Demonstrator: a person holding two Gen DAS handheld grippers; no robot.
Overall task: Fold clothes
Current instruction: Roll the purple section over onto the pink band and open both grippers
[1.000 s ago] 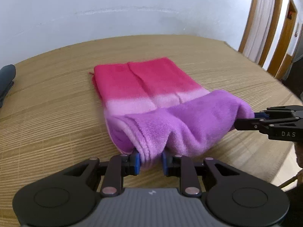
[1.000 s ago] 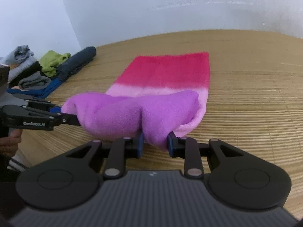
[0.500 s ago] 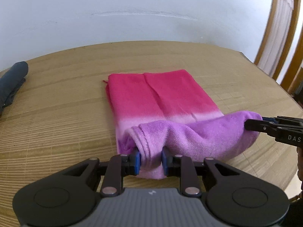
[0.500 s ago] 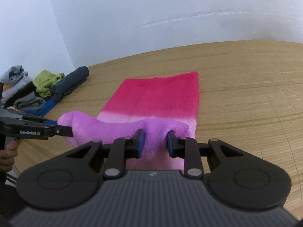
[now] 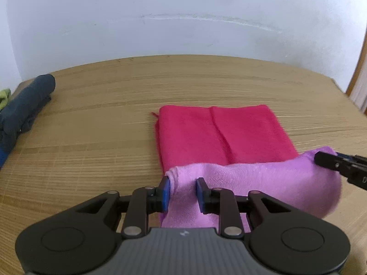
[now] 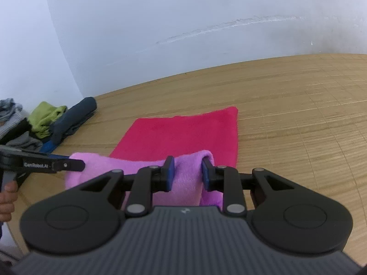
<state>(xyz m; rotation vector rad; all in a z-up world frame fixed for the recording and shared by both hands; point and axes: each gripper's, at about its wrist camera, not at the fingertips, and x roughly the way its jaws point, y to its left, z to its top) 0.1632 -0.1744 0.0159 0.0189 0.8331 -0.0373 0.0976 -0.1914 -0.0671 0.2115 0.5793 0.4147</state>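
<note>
A fleece cloth lies on the wooden table; its far half is red [image 5: 220, 135] [image 6: 183, 135] and flat, its near end is purple [image 5: 263, 183] [image 6: 188, 171]. My left gripper [image 5: 182, 191] is shut on the purple end's left corner. My right gripper [image 6: 187, 175] is shut on its right corner, and shows at the right edge of the left wrist view [image 5: 339, 167]. Both hold the purple end lifted above the table, over the near part of the red half.
A rolled dark blue garment [image 5: 25, 100] [image 6: 73, 116] lies at the table's left end. Beside it sits a pile of green [image 6: 45, 116] and grey [image 6: 13, 123] clothes. A white wall stands behind the table [image 5: 91, 137].
Both grippers have carried the purple end up and away from the near edge, over the red half. More of the cloth's pale middle band is now covered.
</note>
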